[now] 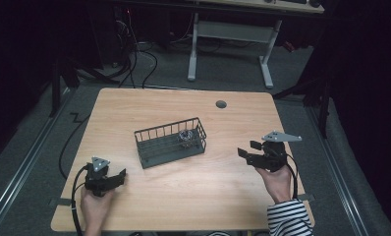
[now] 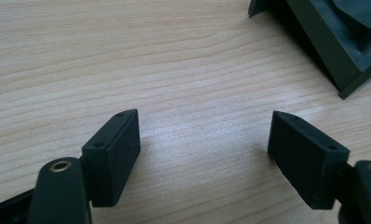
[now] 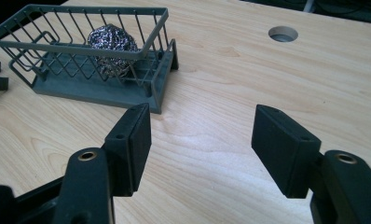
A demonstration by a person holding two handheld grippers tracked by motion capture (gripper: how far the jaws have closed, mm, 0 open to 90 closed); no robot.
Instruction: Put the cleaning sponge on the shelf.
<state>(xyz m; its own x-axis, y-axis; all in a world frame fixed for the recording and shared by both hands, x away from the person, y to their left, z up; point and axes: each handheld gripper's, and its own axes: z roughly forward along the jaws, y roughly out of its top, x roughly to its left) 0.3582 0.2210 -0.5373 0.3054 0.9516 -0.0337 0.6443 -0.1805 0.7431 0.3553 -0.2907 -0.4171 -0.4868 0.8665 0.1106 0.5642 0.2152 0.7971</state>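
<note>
A dark wire basket (image 1: 166, 129) stands in the middle of the wooden table (image 1: 183, 196), with a ball of steel wool (image 1: 185, 135) inside near its right end. My left gripper (image 1: 120, 176) rests low at the front left, pointing right toward the basket, open and empty. In the left gripper view the gripper (image 2: 204, 140) spans bare wood, with a corner of the basket (image 2: 333, 42) beyond. My right gripper (image 1: 248, 148) hovers right of the basket, open and empty. In the right gripper view the gripper (image 3: 202, 135) faces the basket (image 3: 95, 93) and the steel wool (image 3: 113, 49).
A round cable hole (image 1: 221, 104) (image 3: 283, 33) sits in the table's far right part. Behind the table stands a second desk on white legs (image 1: 192, 49), with cables (image 1: 134, 54) on the floor. Bare wood lies between both grippers and the basket.
</note>
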